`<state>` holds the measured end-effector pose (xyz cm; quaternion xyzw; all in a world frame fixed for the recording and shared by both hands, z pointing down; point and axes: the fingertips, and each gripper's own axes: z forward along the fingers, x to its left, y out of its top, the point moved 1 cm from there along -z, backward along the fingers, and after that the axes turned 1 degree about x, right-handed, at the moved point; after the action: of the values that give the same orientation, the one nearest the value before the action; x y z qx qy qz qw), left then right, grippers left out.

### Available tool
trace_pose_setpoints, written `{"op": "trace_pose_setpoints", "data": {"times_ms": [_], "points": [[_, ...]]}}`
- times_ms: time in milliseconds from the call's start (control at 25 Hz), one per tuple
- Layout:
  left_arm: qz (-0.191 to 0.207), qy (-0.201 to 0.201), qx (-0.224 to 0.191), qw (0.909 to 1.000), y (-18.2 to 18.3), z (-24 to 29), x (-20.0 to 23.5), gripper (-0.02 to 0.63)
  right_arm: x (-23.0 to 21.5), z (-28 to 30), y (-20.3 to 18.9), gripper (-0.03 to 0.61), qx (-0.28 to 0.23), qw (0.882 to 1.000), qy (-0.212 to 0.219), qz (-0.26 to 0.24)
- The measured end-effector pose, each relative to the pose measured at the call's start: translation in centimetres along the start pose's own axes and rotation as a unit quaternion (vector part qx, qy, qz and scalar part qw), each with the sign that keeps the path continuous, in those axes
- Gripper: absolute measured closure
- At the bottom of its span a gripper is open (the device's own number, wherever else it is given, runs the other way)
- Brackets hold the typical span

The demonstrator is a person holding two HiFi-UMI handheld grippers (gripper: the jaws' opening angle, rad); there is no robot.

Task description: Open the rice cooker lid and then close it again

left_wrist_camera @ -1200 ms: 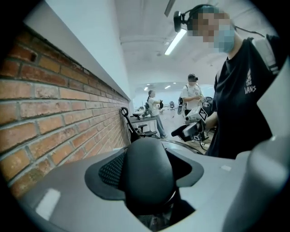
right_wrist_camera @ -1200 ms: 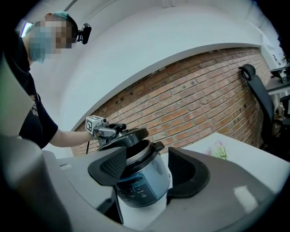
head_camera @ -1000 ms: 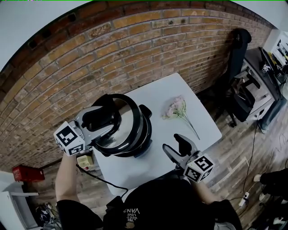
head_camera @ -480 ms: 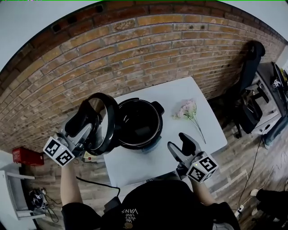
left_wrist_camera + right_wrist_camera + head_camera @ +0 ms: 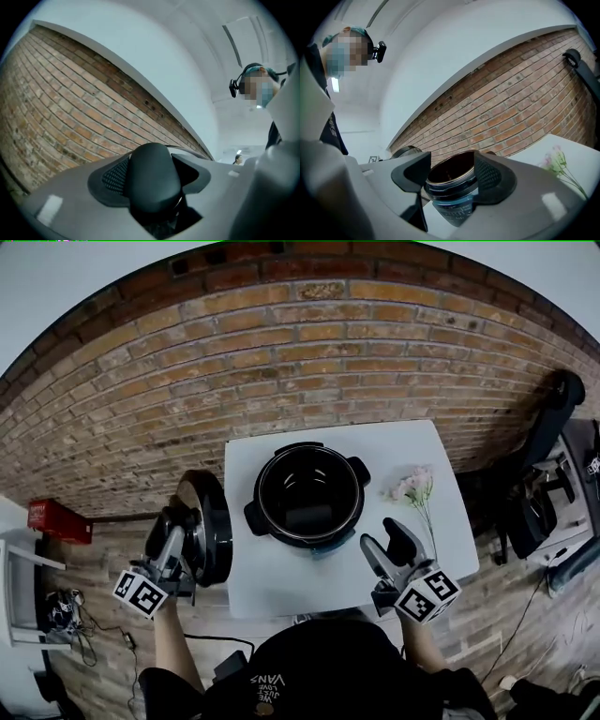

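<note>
1. Left gripper view shows the left gripper [image 5: 152, 183] with its jaws clamped around the thick black lid handle [image 5: 150, 161], which fills the gap between them.
2. Head view: the lid [image 5: 212, 521] hangs on edge from that grip. It is out past the left side of the white table [image 5: 272, 582], above the wooden floor [image 5: 103, 554] and apart from the cooker.
3. The rice cooker [image 5: 263, 493] stands uncovered mid-table, and its dark inside shows.
4. The right gripper [image 5: 450, 177] has its jaws spread wide with nothing between them, and the cooker is some way ahead of it. Pink flowers [image 5: 417, 486] lie to the right of the cooker.
5. Risk, as a judgement: the lid depends on one grip on a rounded handle, so a slip would drop it to the floor. If it is brought back tilted, it could catch the rim and fail to seat. It could also push the cooker, which nothing is holding.
</note>
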<state>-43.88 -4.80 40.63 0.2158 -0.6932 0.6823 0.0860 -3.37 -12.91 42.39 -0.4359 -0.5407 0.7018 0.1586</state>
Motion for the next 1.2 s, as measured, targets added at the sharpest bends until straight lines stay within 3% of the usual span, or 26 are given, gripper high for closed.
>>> {"op": "trace_pose_setpoints", "data": {"times_ms": [400, 600, 920, 1200], "points": [[-0.091, 0.108, -0.047, 0.9889, -5.6, -7.8, 1.5, 0.336, -0.2, 1.9, 0.7, 0.301, 0.02, 0.999, 0.035, 0.0], [-0.101, 0.129, -0.062, 0.9846, -6.2, -9.2, 1.8, 0.336, -0.1, 2.6, 0.7, 0.301, 0.027, 0.999, 0.045, 0.002], [-0.076, 0.106, -0.064, 0.9894, -4.9, -6.9, 0.5, 0.336, -1.1, 1.8, 0.9, 0.301, 0.022, 0.999, 0.04, 0.007], [0.014, 0.001, -0.007, 0.9999, -1.8, 1.5, -3.5, 0.336, -2.6, 0.0, 1.3, 0.301, 0.005, 1.0, 0.014, 0.014]]}}
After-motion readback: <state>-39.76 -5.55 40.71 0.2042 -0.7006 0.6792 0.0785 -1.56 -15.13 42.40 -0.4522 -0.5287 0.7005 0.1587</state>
